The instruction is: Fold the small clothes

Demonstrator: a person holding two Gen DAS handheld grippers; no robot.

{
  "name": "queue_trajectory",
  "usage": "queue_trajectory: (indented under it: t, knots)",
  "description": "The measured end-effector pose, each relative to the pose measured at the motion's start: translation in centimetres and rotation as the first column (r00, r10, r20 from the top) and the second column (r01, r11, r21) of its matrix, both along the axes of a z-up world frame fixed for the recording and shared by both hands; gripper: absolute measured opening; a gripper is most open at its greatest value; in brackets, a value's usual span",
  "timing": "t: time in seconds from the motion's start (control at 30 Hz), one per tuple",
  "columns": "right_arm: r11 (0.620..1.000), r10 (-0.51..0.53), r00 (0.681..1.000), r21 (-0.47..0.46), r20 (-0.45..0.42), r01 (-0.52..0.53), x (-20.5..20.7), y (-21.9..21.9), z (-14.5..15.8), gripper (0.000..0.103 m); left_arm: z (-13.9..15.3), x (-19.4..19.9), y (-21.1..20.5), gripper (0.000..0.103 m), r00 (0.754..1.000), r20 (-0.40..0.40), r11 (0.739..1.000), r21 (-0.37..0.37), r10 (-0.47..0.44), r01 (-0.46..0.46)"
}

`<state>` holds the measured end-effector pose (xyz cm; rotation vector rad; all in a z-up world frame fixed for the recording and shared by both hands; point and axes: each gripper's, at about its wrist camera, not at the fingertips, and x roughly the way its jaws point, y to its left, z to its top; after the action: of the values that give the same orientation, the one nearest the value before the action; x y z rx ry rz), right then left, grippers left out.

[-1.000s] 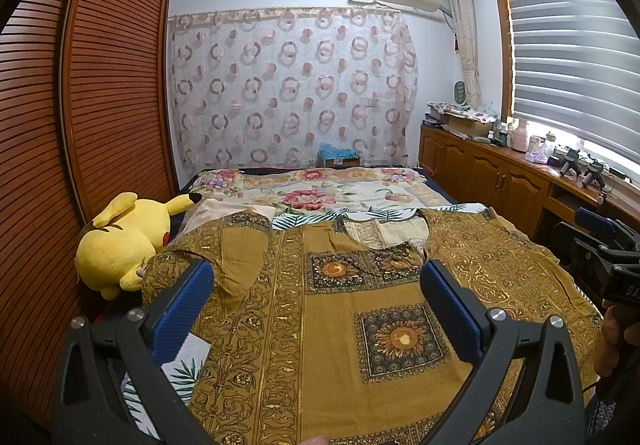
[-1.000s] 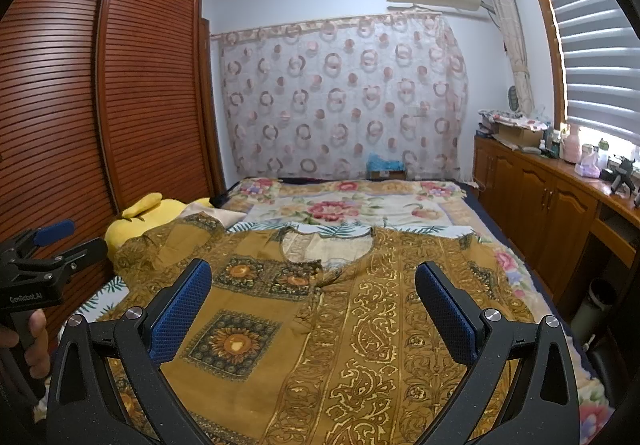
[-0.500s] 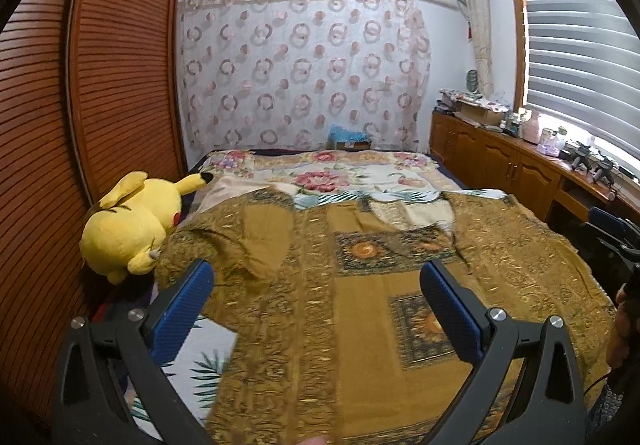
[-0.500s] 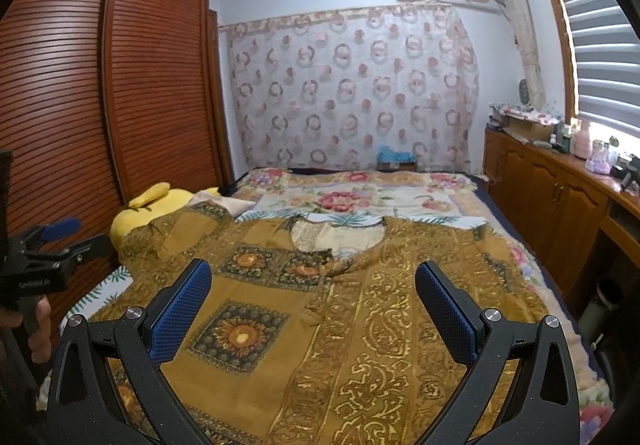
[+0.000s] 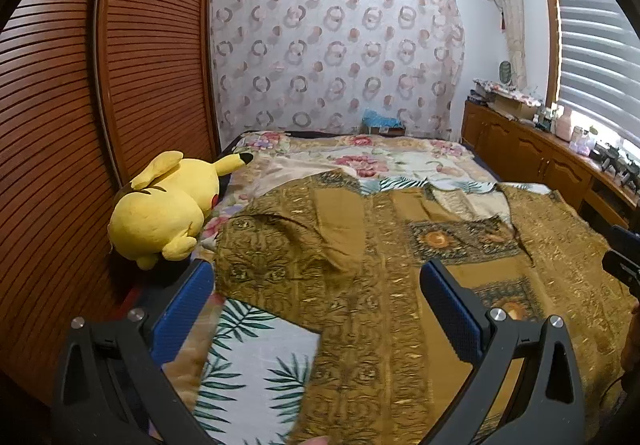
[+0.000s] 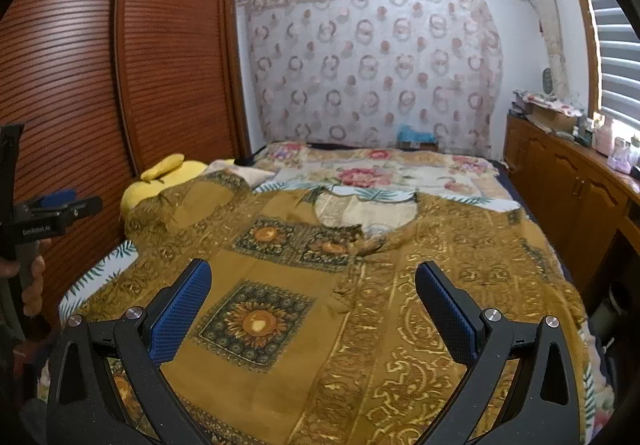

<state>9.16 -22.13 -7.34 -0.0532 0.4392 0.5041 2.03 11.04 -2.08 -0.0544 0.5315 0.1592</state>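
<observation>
Barely begun — the mustard patterned garment [image 6: 320, 285] lies spread flat on the bed [image 6: 380, 169], no fold visible, while my left gripper [image 5: 316, 309] and right gripper [image 6: 312, 309] hover above it, jaws wide apart, holding nothing.

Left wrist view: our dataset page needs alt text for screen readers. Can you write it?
The open left gripper hovers above a mustard patterned garment spread on a bed, holding nothing. A yellow plush toy lies at the bed's left edge beside a slatted wooden wardrobe.
</observation>
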Motion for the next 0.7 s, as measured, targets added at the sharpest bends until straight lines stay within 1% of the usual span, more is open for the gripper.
queue_trajectory:
  t: [0.17, 0.27, 0.33, 0.57, 0.7]
  knots:
    - [0.999, 0.041, 0.999, -0.022, -0.016, -0.041, 0.9, 1.9, -0.6, 0.103, -1.3, 1.3, 1.9, 0.103, 0.999, -0.045, 1.000, 0.002, 0.004, -0.004]
    - [0.996, 0.072, 0.997, -0.049, -0.025, -0.073, 1.5, 3.5, -1.0, 0.103, -2.4, 2.3, 3.1, 0.103, 0.997, -0.078, 0.999, 0.041, 0.014, -0.011]
    - [0.994, 0.087, 0.996, -0.066, -0.030, -0.089, 1.8, 4.5, -1.4, 0.103, -3.2, 3.0, 4.2, 0.103, 0.995, -0.103, 0.999, 0.053, 0.018, -0.012]
    - [0.982, 0.146, 0.988, -0.110, -0.055, -0.151, 2.7, 7.5, -2.4, 0.103, -5.7, 5.4, 7.6, 0.103, 0.981, -0.196, 0.999, 0.043, 0.007, 0.001]
    - [0.975, 0.175, 0.982, -0.123, -0.072, -0.183, 3.2, 9.0, -2.6, 0.103, -6.7, 6.4, 9.6, 0.102, 0.975, -0.223, 1.000, -0.010, -0.007, 0.004]
